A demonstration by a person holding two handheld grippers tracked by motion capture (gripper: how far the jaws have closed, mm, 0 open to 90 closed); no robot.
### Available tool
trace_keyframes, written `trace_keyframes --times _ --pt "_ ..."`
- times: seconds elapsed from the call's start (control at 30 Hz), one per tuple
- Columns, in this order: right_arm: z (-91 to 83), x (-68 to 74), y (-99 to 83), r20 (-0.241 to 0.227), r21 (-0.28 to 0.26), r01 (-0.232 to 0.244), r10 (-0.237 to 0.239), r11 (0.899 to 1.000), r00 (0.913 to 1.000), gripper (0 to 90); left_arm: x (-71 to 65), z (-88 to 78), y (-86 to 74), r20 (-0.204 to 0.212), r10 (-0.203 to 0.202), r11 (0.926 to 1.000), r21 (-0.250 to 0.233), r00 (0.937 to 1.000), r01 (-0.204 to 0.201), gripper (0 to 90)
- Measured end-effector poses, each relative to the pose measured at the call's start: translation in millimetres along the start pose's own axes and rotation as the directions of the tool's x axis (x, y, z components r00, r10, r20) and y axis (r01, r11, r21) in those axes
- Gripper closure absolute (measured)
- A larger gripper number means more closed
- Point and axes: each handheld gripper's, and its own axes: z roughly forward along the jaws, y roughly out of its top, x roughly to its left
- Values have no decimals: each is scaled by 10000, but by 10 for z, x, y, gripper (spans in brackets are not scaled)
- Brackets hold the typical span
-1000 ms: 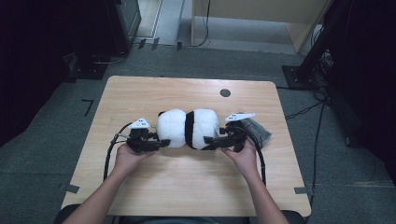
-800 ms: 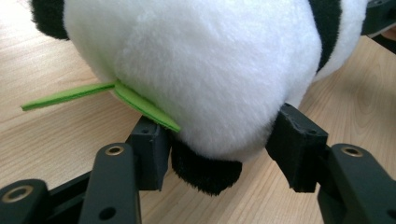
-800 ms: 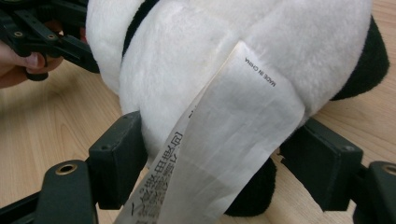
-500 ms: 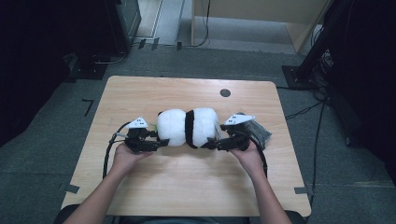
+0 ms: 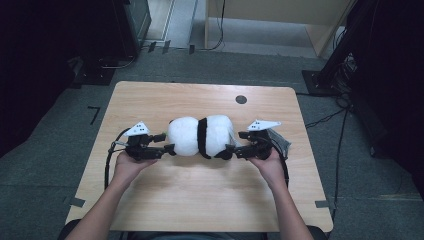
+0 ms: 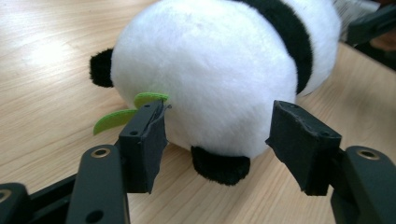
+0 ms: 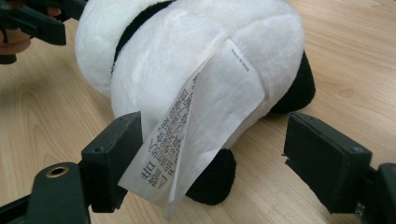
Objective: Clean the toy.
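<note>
1. The only readable print is on the white fabric care tag [image 7: 205, 135] sewn onto the white and black plush panda toy [image 7: 187, 60].
2. It's rows of small black Chinese characters. I can make out "口" near the bottom end.
3. The tiny line along the tag's top edge is too small to read.

Plush panda [image 5: 200, 136], centre of high view: white body, black band round middle, black ear and paws [image 6: 220, 164]. Green felt leaves [image 6: 126, 112] at left of left gripper view. Care tag [image 7: 205, 126], centre of right gripper view: white, black print. Left gripper [image 6: 217, 135] and right gripper [image 7: 212, 163]: matte black jaws, grey three-cornered plates on top. Table [image 5: 200, 200]: light wood grain, small black round spot [image 5: 241, 99] upper right. Floor [image 5: 50, 165]: grey.
</note>
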Motion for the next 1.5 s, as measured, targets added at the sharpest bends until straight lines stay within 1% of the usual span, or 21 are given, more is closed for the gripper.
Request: trace_keyframes --times 0.07,0.17,0.3,0.33,0.4,0.43,0.53,0.63,0.7,0.8,0.87,0.97,1.0,1.07,1.1,1.23,1.3,1.33,1.4,1.43,1.5 --pt "-16 -15 8 -63 19 -60 60 10000 10000 204 -16 -14 36 -46 79 9999 -119 10000 -79 340" --pt "-67 -38 25 114 -98 24 -23 9999 9999 204 -28 -28 96 -18 131 9990 -428 9999 -132 318" --pt "-139 -118 -11 367 -213 -131 139 9997 9992 204 -6 42 205 40 122 9994 -328 9999 -120 283" --pt "-157 -140 -23 434 -161 -257 264 9995 9987 204 0 70 233 2 131 9996 -257 9999 -131 268" --pt "-186 -188 -50 501 -258 -236 249 9994 9984 207 -6 130 277 -307 302 9994 -165 9991 -307 258" --pt "-202 -202 -62 567 -263 -245 260 9994 9981 208 -7 157 292 -368 366 9993 -79 9987 -369 255" --pt "-239 -246 -90 841 -248 -260 280 9994 9961 210 18 216 318 -371 285 9995 -90 9989 -289 236" --pt "-283 -292 -124 1147 -200 -314 335 9993 9928 210 69 254 316 -294 103 9999 -68 9995 -105 213" --pt "-321 -325 -147 1294 -293 -277 313 9992 9911 210 100 289 294 -221 46 10000 62 9997 -44 179" --pt "-381 -376 -174 1581 -520 -307 386 9982 9867 210 149 312 270 -94 -45 10000 36 9999 45 141" --pt "-410 -416 -197 1828 -681 -347 467 9971 9820 210 175 333 244 -11 -22 10000 -18 10000 21 115" --pt "-423 -488 -243 2255 -690 -233 384 9973 9735 210 205 379 195 7 41 10000 41 10000 -41 44" --pt "-424 -514 -255 2333 -650 -296 440 9974 9714 210 215 387 181 6 8 9999 102 10000 -8 16" --pt "-424 -568 -277 2408 -714 -495 654 9962 9684 207 230 393 168 98 -122 9999 13 9999 122 14" --pt "-422 -599 -286 2387 -734 -515 676 9960 9687 207 233 396 165 118 -131 9999 -36 9998 131 14" --pt "-396 -714 -318 2537 -602 -668 800 9960 9640 207 239 408 157 153 -257 9996 -58 9996 258 15" --pt "-384 -789 -354 2339 -436 -930 1007 9947 9670 207 253 414 151 265 -548 9985 101 9981 546 15" --pt "-382 -835 -383 2115 -401 -1128 1188 9928 9701 208 257 415 148 286 -606 9981 138 9978 602 17" --pt "-364 -890 -418 2319 -291 -1272 1305 9914 9639 221 267 419 140 346 -752 9970 191 9966 746 17" --pt "-352 -907 -434 2479 -147 -1179 1178 9929 9616 221 268 419 137 358 -730 9972 164 9967 725 17" --pt "-312 -926 -457 2923 246 -997 882 9947 9522 226 269 411 134 451 -640 9979 69 9969 638 31"
